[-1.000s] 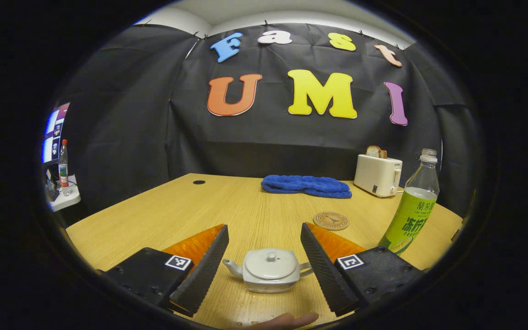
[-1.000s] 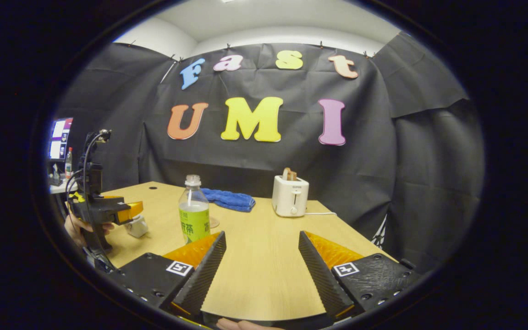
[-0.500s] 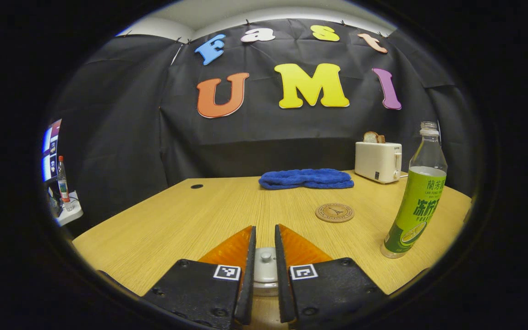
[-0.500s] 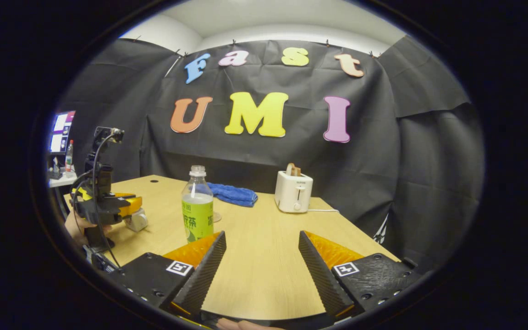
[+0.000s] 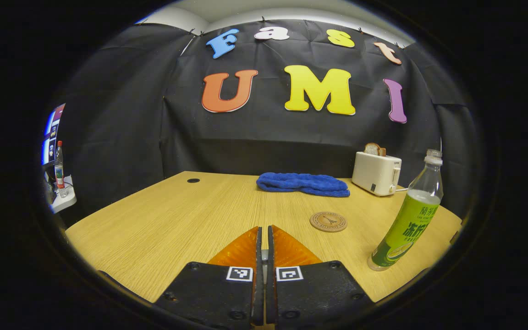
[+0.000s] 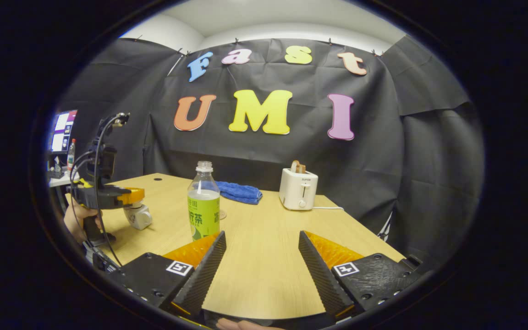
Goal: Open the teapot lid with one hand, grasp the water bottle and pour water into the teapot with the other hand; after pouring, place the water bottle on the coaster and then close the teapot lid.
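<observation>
Upright, uncapped water bottle (image 6: 204,200) — partly full — beside the teapot (image 6: 138,216).

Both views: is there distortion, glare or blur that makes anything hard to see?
Left gripper view: fisheye bends the table edges and tilts the water bottle; focus is sharp. Right gripper view: same curving, and the teapot under the left tongs is small, its lid unclear; no strong glare.
</observation>
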Available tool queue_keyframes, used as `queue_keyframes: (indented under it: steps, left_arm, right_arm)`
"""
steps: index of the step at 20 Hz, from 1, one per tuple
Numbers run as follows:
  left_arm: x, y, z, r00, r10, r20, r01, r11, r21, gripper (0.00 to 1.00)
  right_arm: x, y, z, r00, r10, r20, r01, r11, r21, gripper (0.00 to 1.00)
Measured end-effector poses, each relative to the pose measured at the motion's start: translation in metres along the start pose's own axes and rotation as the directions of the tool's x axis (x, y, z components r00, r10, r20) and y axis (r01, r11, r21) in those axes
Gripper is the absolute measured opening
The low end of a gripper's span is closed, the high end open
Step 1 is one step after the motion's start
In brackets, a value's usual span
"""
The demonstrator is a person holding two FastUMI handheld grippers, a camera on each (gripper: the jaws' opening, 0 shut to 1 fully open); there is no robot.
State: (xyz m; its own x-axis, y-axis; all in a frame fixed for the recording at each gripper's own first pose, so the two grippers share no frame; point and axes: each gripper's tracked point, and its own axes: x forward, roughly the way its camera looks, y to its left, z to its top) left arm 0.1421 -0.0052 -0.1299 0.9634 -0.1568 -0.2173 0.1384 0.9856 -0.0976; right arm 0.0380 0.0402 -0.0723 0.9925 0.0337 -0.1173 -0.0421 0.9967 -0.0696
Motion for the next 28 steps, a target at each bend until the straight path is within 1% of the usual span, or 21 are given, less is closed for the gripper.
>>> queue_keyframes:
  steps: [1,2,3,5,6,7,9,10,11,12,13,14,16,19,21,23,24,26,28]
  left_arm:
    - [-0.003,-0.002,0.007,1.000,-0.008,0.008,0.008,1.000,-0.011,0.04]
    - [-0.007,-0.004,0.014,1.000,-0.015,0.013,0.015,1.000,-0.012,0.04]
    - [-0.013,-0.006,0.019,1.000,-0.017,0.017,0.017,1.000,-0.001,0.04]
    - [-0.026,-0.003,0.035,0.999,0.003,0.050,-0.006,0.999,0.050,0.04]
    - [-0.032,-0.001,0.040,0.999,0.021,0.050,-0.024,0.997,0.071,0.04]
    - [-0.040,-0.001,0.043,0.999,0.022,0.048,-0.025,0.997,0.067,0.04]
    - [-0.057,-0.008,0.046,1.000,0.002,0.024,-0.002,1.000,-0.004,0.04]
    - [-0.067,-0.012,0.051,1.000,-0.014,0.023,0.014,1.000,-0.025,0.04]
    - [-0.076,-0.013,0.057,0.999,-0.013,0.034,0.014,1.000,-0.025,0.05]
    - [-0.084,-0.013,0.062,0.999,-0.014,0.036,0.015,1.000,-0.018,0.04]
    - [-0.092,-0.015,0.061,0.999,-0.029,0.021,0.030,0.999,-0.030,0.04]
    - [-0.100,-0.013,0.062,1.000,-0.027,0.011,0.028,0.999,-0.035,0.04]
    - [-0.115,-0.001,0.072,1.000,0.001,0.031,-0.001,1.000,-0.016,0.04]
    - [-0.132,0.006,0.068,1.000,-0.001,0.024,0.002,0.999,-0.032,0.04]
    - [-0.138,0.003,0.070,0.999,-0.026,0.025,0.027,0.999,-0.021,0.04]
    - [-0.141,0.002,0.073,0.998,-0.055,0.033,0.055,0.998,-0.008,0.04]
    - [-0.141,0.006,0.073,0.998,-0.054,0.031,0.054,0.998,-0.008,0.04]
    - [-0.141,0.007,0.071,0.997,-0.071,0.030,0.072,0.997,-0.011,0.04]
    - [-0.142,0.014,0.073,0.997,-0.072,0.029,0.072,0.997,-0.024,0.04]
  right_arm:
    - [0.000,0.006,-0.002,1.000,0.015,-0.001,-0.015,1.000,0.006,0.98]
    - [0.002,0.013,-0.004,0.999,0.037,-0.002,-0.037,0.999,0.013,0.98]
    - [0.004,0.020,-0.006,0.998,0.063,-0.008,-0.063,0.998,0.012,0.95]
    - [0.009,0.035,-0.013,0.992,0.121,-0.019,-0.121,0.993,0.017,0.95]
    - [0.013,0.041,-0.016,0.989,0.145,-0.031,-0.144,0.989,0.028,0.98]
    - [0.017,0.045,-0.021,0.986,0.162,-0.044,-0.160,0.986,0.046,0.95]
    - [0.026,0.056,-0.022,0.978,0.200,-0.059,-0.195,0.977,0.085,0.95]
    - [0.030,0.060,-0.019,0.976,0.210,-0.056,-0.204,0.974,0.095,0.95]
    - [0.033,0.063,-0.017,0.975,0.214,-0.056,-0.208,0.972,0.105,0.98]
    - [0.038,0.066,-0.013,0.976,0.210,-0.057,-0.204,0.974,0.101,0.94]
    - [0.044,0.071,-0.010,0.977,0.205,-0.056,-0.199,0.976,0.092,0.95]
    - [0.048,0.075,-0.007,0.978,0.202,-0.058,-0.198,0.977,0.080,0.95]
    - [0.056,0.088,-0.006,0.977,0.208,-0.055,-0.204,0.977,0.065,0.95]
    - [0.070,0.105,-0.005,0.979,0.200,-0.050,-0.197,0.979,0.057,0.95]
    - [0.082,0.111,-0.006,0.984,0.171,-0.048,-0.169,0.984,0.050,0.95]
    - [0.094,0.111,-0.004,0.993,0.116,-0.034,-0.114,0.993,0.035,0.95]
    - [0.099,0.111,-0.002,0.995,0.098,-0.033,-0.096,0.995,0.040,0.95]
    - [0.113,0.117,-0.005,0.996,0.081,-0.044,-0.078,0.995,0.056,0.95]
    - [0.126,0.117,-0.013,0.994,0.068,-0.079,-0.063,0.995,0.073,0.95]
